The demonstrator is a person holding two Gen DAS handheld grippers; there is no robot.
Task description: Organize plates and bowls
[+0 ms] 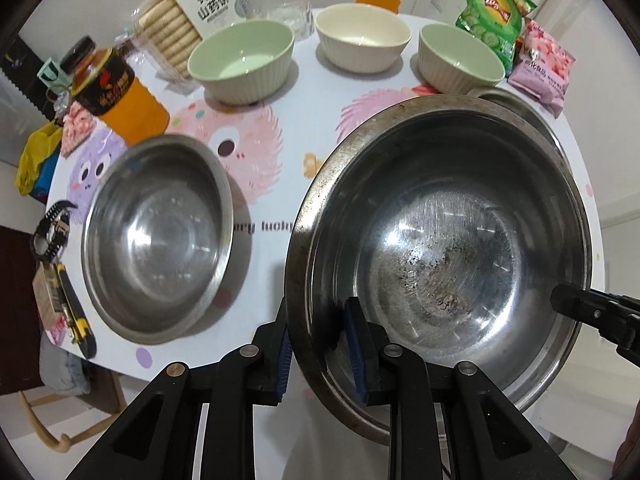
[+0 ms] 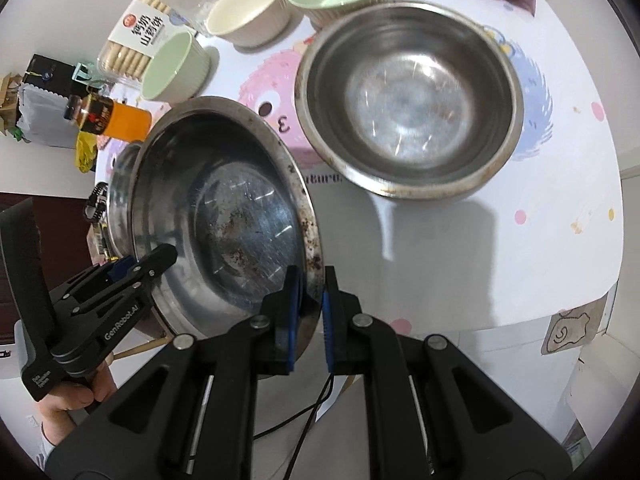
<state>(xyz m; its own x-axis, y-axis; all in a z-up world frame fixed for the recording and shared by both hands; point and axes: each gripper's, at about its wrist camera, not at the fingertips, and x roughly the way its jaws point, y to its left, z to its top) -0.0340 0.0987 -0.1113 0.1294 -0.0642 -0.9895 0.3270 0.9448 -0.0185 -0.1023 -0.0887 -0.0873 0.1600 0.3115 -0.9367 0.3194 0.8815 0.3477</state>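
While both grippers clamp its rim from opposite sides, a large, stained stainless-steel bowl point(image 1: 448, 248) hangs tilted above the round cartoon-print tablecloth point(image 1: 272, 240). The left gripper point(image 1: 320, 344) pinches the near-left rim between blue pads; the right gripper point(image 2: 310, 312) grips the opposite edge. A smaller steel bowl point(image 1: 158, 236) sits on the table just beside it, another steel bowl point(image 2: 408, 104) behind. Three ribbed ceramic bowls, green point(image 1: 244, 60), cream point(image 1: 362, 40) and green point(image 1: 460, 58), line the far side near an orange drink bottle point(image 1: 116, 92).
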